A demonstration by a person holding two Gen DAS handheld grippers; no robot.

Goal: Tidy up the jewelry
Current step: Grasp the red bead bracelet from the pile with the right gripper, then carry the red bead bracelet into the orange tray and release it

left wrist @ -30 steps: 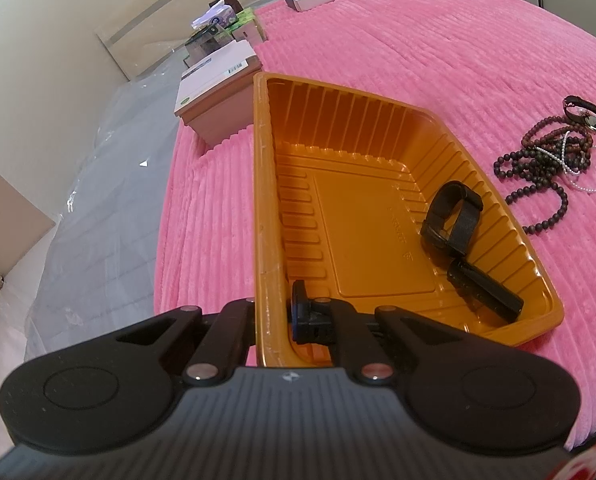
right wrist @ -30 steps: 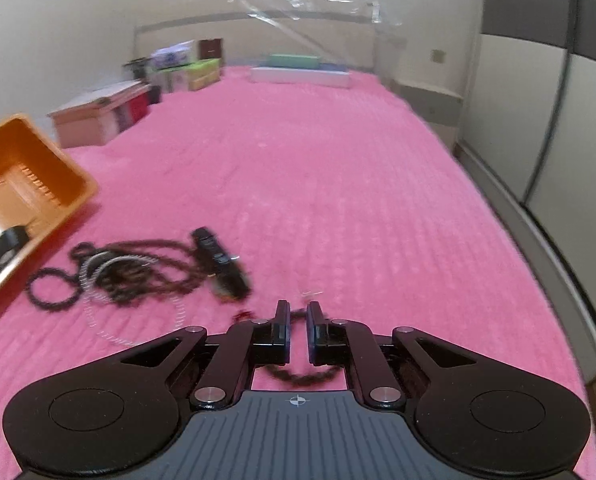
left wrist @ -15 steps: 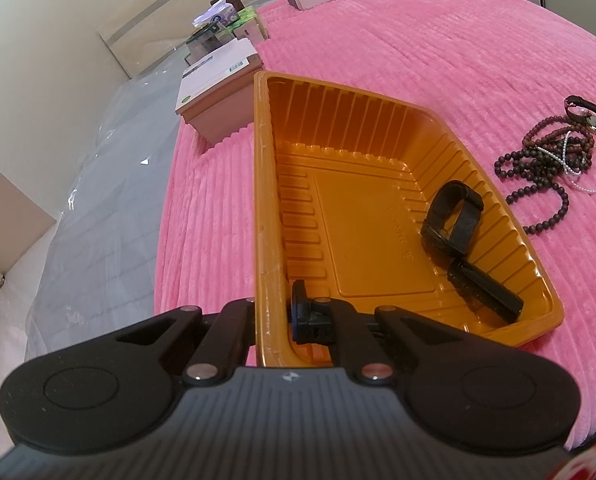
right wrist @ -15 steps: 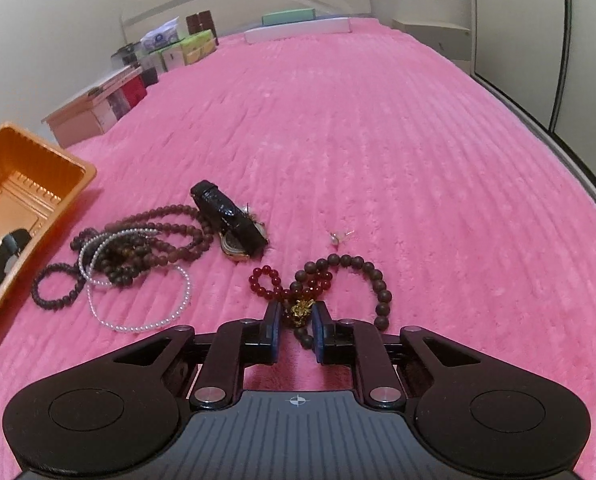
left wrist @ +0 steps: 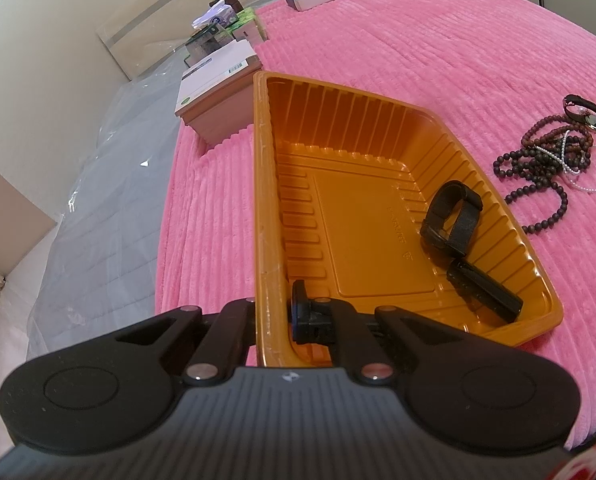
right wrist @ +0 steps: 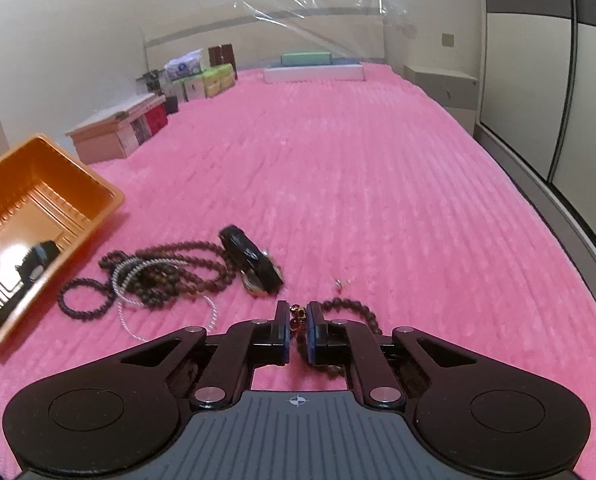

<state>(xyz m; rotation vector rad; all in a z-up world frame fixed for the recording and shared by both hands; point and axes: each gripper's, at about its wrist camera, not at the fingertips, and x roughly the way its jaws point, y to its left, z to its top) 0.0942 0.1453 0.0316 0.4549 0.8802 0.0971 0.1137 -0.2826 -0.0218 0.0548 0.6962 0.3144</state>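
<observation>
While the orange tray (left wrist: 265,184) is pinched at its near rim by the left gripper (left wrist: 275,312), with one finger outside the wall and the other inside, the tray is kept resting on the pink bedspread (left wrist: 438,52). Inside the tray, toward its right wall, a black strap watch (left wrist: 454,216) and a black bar-shaped piece (left wrist: 484,292) just beside it are seen lying on the ribbed floor. To the right of the tray, out on the bedspread, a tangle of dark bead strands (left wrist: 546,156) is seen, with a thin white pearl string (left wrist: 570,160) laced through it and a dark watch with a round face (left wrist: 584,114) at its far end.

In the right wrist view the jaws of the right gripper (right wrist: 296,320) are closing, nearly pressed together, and a small red-and-gold beaded piece (right wrist: 296,314) is held between them. A brown bead bracelet (right wrist: 354,308) trails from the right side of that gripper. A tiny earring (right wrist: 341,283) lies beyond it, further from the tray. The dark watch (right wrist: 253,260) and the bead tangle (right wrist: 157,276) lie between the gripper and the tray (right wrist: 97,188), whose corner is seen at the left edge. Boxes (right wrist: 113,136) are lined up beyond the tray along the wall.
</observation>
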